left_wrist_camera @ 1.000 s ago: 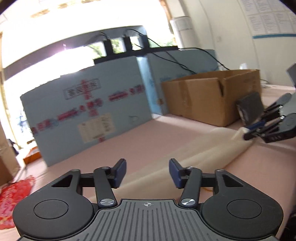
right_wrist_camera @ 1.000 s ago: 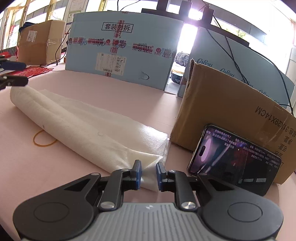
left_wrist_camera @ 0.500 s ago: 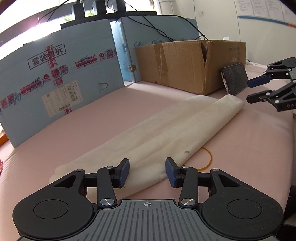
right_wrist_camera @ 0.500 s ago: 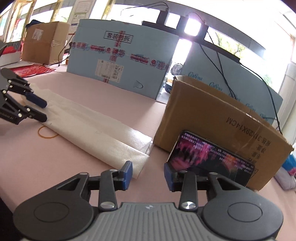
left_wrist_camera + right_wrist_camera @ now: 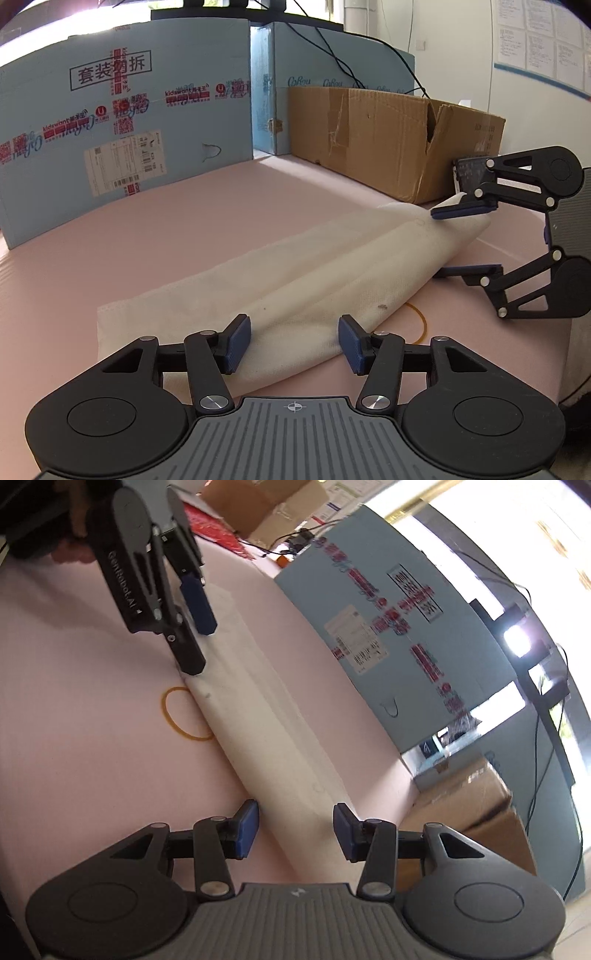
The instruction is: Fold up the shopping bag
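A white fabric shopping bag [image 5: 325, 273] lies folded into a long narrow strip on the pink table [image 5: 184, 221]. My left gripper [image 5: 294, 343] is open, its blue pads either side of the strip's near end. My right gripper [image 5: 463, 240] shows at the far end, open, one finger above the fabric and one below by the table. In the right wrist view the bag [image 5: 266, 720] runs between the open right gripper [image 5: 295, 830] and the open left gripper [image 5: 192, 627], which straddles the other end.
A yellow rubber band [image 5: 415, 321] lies on the table by the bag's edge, also visible as the band [image 5: 184, 714]. A brown cardboard box [image 5: 388, 136] and blue printed boards [image 5: 122, 122] stand at the back. A phone [image 5: 471, 173] leans on the box.
The right gripper let go of the bag's corner, opened, rolled sideways and came over the strip's end. The left gripper lowered and moved in around the near end.
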A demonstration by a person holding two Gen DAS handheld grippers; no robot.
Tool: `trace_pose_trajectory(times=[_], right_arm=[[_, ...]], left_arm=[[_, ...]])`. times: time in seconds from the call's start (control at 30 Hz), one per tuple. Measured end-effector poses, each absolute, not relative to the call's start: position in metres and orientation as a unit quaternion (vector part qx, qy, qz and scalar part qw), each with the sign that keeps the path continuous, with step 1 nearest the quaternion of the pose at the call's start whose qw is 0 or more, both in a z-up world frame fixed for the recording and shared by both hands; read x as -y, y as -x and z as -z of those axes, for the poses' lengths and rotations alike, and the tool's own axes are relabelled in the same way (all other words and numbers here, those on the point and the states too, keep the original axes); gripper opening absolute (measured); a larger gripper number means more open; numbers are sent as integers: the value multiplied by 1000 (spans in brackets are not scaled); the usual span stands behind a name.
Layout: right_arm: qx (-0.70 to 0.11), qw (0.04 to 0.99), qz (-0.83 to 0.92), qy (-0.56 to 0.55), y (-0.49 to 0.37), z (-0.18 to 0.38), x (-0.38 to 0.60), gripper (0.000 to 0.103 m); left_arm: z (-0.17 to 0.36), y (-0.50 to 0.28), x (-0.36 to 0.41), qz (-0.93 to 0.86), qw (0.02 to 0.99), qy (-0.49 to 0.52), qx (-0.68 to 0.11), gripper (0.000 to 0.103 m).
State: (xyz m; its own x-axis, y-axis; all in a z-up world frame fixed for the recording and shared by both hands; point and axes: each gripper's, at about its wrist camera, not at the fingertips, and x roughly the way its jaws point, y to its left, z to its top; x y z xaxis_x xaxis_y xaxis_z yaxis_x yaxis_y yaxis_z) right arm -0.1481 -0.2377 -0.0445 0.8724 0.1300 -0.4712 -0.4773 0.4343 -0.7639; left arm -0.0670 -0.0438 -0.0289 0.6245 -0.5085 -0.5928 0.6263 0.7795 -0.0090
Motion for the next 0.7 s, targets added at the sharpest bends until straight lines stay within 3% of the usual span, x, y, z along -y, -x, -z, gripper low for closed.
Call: trace_pose_trajectory(times=[0.2, 0.3, 0.6, 0.67, 0.7], right_arm=[[-143, 772, -228, 576, 142, 56, 216, 18], [-133, 766, -253, 576, 139, 55, 218, 13], [-155, 799, -375, 443, 143, 13, 229, 7], [-191, 815, -394, 380, 133, 2, 240, 7], [-209, 821, -402, 348, 127, -3, 245, 7]], left_arm=[[18, 76, 43, 342, 895, -134, -252, 53], [10, 80, 46, 357, 891, -171, -223, 61], [12, 81, 52, 439, 821, -266, -248, 63], [12, 74, 44, 452, 812, -252, -270, 55], [11, 68, 40, 459, 808, -236, -283, 45]])
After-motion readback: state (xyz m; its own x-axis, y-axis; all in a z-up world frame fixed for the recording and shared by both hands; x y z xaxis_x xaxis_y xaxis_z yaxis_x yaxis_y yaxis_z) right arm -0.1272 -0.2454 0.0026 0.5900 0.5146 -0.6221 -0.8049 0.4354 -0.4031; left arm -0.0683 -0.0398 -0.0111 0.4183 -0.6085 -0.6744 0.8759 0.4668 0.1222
